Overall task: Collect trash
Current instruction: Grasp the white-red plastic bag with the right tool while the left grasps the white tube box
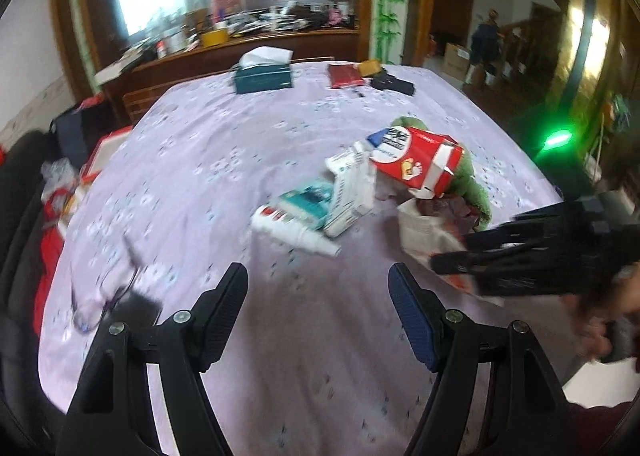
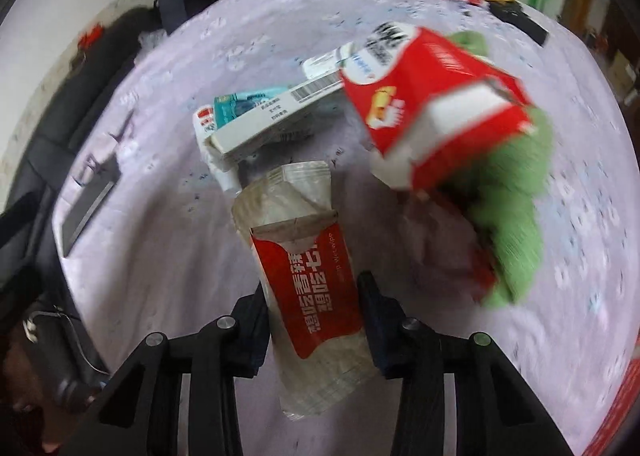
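Here, right gripper [image 2: 312,312] pinches limp, light wet-wipe packet [image 2: 304,256] mid-body; left gripper [image 1: 318,296] gapes wide, empty.

The left wrist view looks forward and down along its 2 fingers [image 1: 224,308] across the lilac-clothed desk [image 1: 224,143], from a little way back – the far edge and the teal tissue box [image 1: 263,76] show. The right wrist view sits lower and nearer, tilted onto the same pile. Both share the red carton [image 1: 416,163] [image 2: 432,107], the white barcode box [image 1: 352,191] [image 2: 276,115] and the green cloth [image 1: 476,187] [image 2: 516,211] – the left view also catches the right gripper [image 1: 448,256] from its side.
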A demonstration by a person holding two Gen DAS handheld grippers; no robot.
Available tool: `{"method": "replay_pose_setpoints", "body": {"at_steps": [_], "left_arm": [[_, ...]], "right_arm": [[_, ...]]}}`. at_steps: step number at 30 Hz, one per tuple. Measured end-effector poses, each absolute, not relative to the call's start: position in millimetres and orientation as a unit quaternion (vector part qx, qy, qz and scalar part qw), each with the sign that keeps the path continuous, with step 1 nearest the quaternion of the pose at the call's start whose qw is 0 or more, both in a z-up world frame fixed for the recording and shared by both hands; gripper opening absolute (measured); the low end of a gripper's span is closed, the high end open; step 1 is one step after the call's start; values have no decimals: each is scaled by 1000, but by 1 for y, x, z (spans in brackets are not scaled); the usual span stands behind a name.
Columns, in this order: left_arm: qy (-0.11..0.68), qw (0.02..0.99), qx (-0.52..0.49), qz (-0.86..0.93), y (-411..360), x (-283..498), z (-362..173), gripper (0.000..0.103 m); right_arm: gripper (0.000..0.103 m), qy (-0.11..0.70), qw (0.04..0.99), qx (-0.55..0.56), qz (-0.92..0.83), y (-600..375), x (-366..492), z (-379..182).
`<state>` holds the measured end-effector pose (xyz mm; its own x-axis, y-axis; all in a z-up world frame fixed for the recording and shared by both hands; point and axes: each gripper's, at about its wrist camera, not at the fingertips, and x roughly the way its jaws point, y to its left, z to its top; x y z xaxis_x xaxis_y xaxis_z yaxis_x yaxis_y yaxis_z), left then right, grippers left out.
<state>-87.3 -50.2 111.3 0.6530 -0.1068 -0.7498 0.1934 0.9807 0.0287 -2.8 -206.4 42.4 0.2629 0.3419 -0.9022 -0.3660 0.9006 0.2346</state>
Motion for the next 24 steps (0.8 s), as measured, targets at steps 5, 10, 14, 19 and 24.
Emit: {"method": "replay_pose_setpoints", "body": {"at_steps": [5,10,14,19,24], "left_arm": [[400,906,123,-66,-87,-62,96,71],[367,902,226,-24,-126,-40,78,72],[378,893,244,-7,-137,-12,60,72],[384,890,245,-5,-137,11,49,48],[402,893,202,-19,-130,19,51,23]], "right_arm": [[43,550,812,34,190,-248,-29,66],[44,550,816,81,156,-287,-46,72],[44,548,819,98,141,-303,-61,77],[44,541,825,107,124,-323,-79,85],[44,539,826,116,118,-333,-87,89]]}}
